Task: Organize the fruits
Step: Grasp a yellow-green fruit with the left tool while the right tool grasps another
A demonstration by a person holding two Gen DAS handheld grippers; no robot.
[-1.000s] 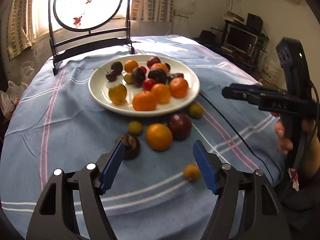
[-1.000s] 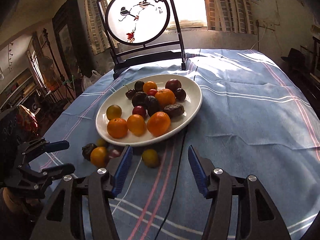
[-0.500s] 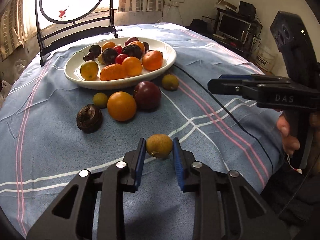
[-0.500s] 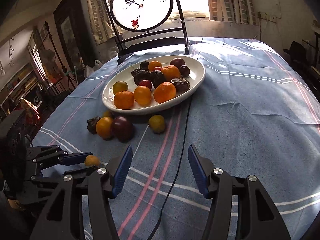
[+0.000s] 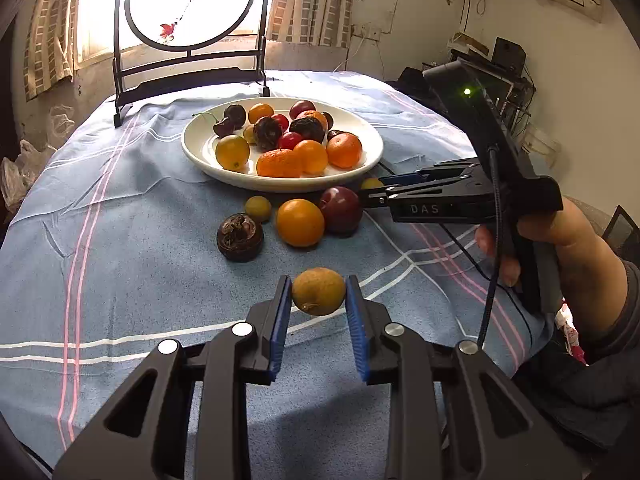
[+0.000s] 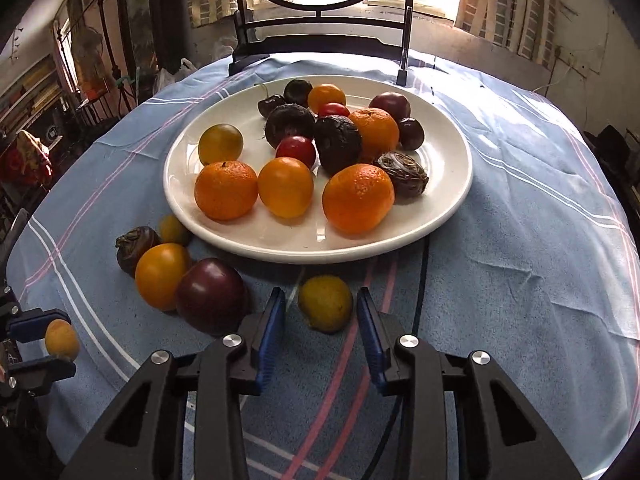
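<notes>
- While the left gripper [image 5: 318, 282] points down at the tablecloth [image 5: 120, 240], its blue pads are clamped on both sides of a small tan fruit [image 5: 318, 291].
- The small tan fruit sits at the fingertips, near the front edge of the table and well apart from the plate [image 5: 200, 148].
- The right gripper [image 6: 320, 294] is held by a hand [image 5: 560, 248] at the right of the table. Its jaws have just been closing, and a small yellow fruit [image 6: 325, 308] is between them.
- The small yellow fruit rests on the tablecloth just in front of the plate. A thin strip of cloth shows between the fruit and each pad, so no pad is seen pressing on it.
- Four more fruits lie loose on the tablecloth in front of the plate:
- a dark plum [image 5: 342, 210], just beside the right fingers;
- an orange-yellow fruit [image 5: 300, 222], touching the plum;
- a small yellow-green fruit [image 5: 258, 208], close to the plate rim;
- a dark brown wrinkled fruit [image 5: 240, 236], nearest the left gripper.
- The white plate stands at the middle of the table and holds a pile of oranges, yellow fruits, red fruits, dark wrinkled fruits and cherries.
- A black cable [image 6: 424, 272] runs across the tablecloth from under the plate rim toward the right gripper.
- A round screen on a black stand [image 5: 192, 0] stands upright at the far edge of the table, in front of the window.
</notes>
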